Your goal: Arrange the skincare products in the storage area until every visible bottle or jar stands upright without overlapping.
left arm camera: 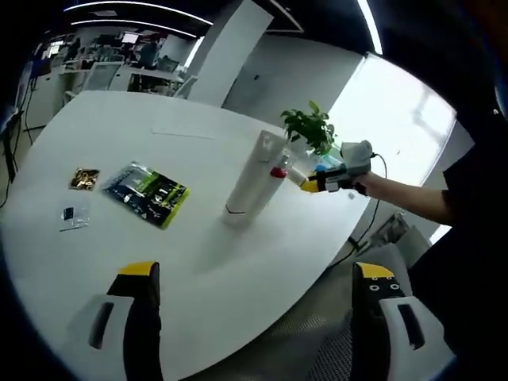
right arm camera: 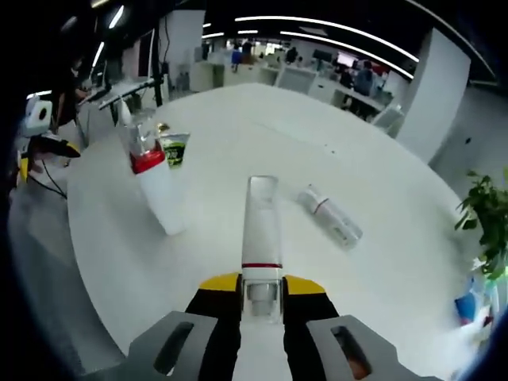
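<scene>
The right gripper (right arm camera: 262, 295) is closed on a white tube (right arm camera: 260, 230), probably to stand it upright on the surface (right arm camera: 238, 127). The left gripper (left arm camera: 258, 298) is wide open and holds nothing, while a small bottle (right arm camera: 329, 216) lies flat nearby.

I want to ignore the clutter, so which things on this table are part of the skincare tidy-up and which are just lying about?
Job:
white tube, held in the right gripper
red-capped bottle
clear bottle lying down

Lying about:
green packet
gold packet
small sachet
potted plant

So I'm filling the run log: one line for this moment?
right gripper: shut on white tube | left gripper: open over table | clear bottle: lying down
</scene>
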{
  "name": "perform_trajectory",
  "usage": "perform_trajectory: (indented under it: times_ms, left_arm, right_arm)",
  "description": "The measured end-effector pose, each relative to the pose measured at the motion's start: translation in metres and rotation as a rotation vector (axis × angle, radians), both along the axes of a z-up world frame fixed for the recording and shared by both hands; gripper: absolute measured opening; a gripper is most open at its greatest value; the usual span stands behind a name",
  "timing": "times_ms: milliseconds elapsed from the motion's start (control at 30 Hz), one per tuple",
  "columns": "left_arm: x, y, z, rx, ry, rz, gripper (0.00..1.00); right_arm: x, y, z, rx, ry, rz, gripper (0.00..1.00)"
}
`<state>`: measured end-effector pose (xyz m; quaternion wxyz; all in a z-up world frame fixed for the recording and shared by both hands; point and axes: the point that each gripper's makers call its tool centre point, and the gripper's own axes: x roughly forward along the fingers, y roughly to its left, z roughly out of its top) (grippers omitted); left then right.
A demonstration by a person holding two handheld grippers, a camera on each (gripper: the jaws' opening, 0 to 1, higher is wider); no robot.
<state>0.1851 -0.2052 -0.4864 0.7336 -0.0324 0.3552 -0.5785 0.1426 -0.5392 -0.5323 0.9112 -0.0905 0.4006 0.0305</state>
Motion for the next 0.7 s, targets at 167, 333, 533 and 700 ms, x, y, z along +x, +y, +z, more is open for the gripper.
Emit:
perform_trajectory:
  times_ms: [167, 333, 533, 700]
  left_arm:
    - [-0.004, -0.003, 0.006, -0.012, -0.009, -0.015, 0.93]
    - [-0.008, -0.004, 0.012, -0.011, -0.022, -0.039, 0.93]
    - [-0.008, -0.006, 0.018, -0.018, -0.032, -0.055, 0.93]
    - [-0.010, -0.008, 0.025, -0.024, -0.044, -0.071, 0.93]
  right_arm:
    - [-0.014, 0.011, 0.013, 0.000, -0.048, -0.008, 0.11]
    - [-0.026, 0.021, 0.032, 0.019, -0.107, -0.039, 0.11]
    - [-0.038, 0.042, 0.049, 0.023, -0.166, -0.051, 0.11]
    - [-0.042, 0.062, 0.061, -0.009, -0.183, -0.025, 0.11]
